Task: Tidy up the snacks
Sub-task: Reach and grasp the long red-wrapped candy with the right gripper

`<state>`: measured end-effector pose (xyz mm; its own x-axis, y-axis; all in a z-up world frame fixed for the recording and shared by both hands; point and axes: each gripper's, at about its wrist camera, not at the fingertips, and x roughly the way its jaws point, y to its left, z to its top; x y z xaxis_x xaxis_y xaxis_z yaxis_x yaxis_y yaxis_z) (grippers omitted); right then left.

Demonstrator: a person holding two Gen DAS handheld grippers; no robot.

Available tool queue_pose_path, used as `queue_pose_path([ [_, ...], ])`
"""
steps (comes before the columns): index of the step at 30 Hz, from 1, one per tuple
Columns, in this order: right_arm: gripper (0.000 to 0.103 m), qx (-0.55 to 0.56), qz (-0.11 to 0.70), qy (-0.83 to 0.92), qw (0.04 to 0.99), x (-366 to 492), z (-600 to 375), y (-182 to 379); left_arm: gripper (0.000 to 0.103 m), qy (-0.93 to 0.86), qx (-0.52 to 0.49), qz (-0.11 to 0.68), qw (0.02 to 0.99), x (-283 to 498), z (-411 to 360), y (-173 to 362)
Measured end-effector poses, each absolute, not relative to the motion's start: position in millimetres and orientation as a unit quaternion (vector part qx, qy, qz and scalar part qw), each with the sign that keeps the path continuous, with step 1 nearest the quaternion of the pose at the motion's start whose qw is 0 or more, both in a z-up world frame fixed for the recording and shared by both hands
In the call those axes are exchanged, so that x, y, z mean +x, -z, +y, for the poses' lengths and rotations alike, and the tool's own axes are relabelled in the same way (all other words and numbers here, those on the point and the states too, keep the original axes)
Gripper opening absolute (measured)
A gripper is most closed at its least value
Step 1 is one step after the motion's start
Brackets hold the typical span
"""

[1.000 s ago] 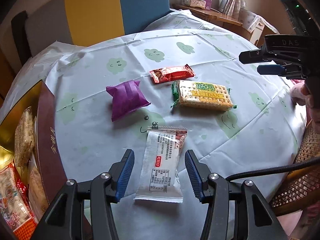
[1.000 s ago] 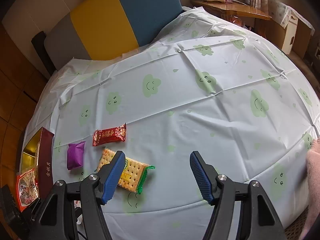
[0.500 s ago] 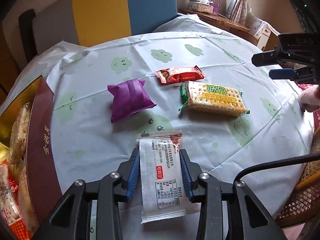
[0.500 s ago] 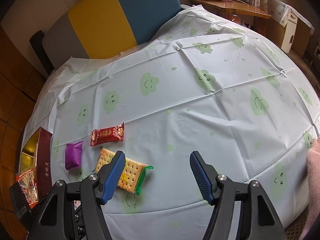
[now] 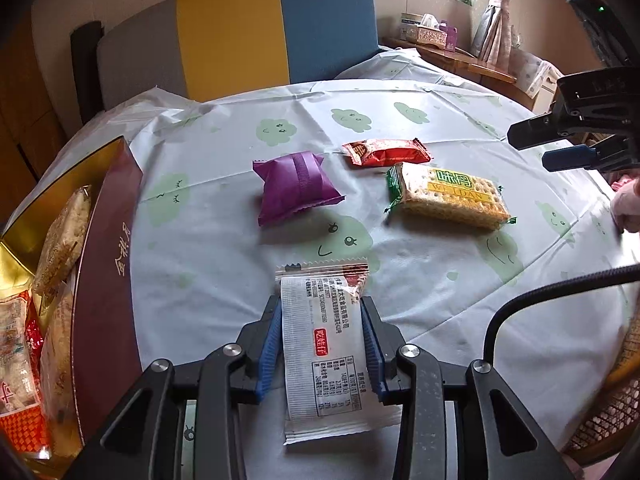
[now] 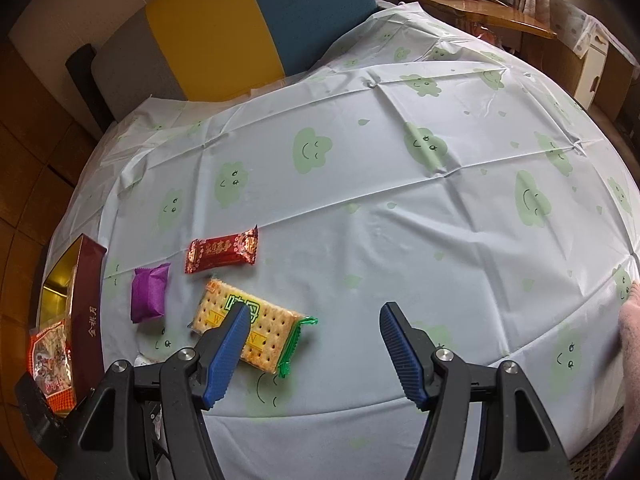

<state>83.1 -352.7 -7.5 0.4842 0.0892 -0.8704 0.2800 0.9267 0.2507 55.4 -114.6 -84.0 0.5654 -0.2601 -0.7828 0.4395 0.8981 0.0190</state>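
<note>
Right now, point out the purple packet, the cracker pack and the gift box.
purple packet (image 5: 296, 188), left wrist view, centre seam.
cracker pack (image 5: 452, 194), left wrist view, yellow label.
gift box (image 5: 108, 280), left wrist view, maroon side wall.

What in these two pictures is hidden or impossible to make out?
- Left view: the box runs off the left edge, contents partly unseen.
- Left view: the white packet has its sides covered by the left gripper.
- Right view: the cracker pack is partly behind the right gripper.

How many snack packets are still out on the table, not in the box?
4: white printed packet between the left gripper's pads; purple foil pouch; red wrapped bar; clear cracker pack. More could be hidden.
</note>
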Motion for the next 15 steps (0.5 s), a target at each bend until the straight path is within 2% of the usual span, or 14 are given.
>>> queue_pose_path([
  [9,0.068,0.106,0.521,-0.021,0.847,97,-301,-3,0.039,0.209,0.097,0.400,0.887,51,-110,86],
  [15,0.068,-0.032,0.528,-0.073,0.845,141,-268,-2,0.039,0.213,0.086,0.399,0.888,52,-107,87],
])
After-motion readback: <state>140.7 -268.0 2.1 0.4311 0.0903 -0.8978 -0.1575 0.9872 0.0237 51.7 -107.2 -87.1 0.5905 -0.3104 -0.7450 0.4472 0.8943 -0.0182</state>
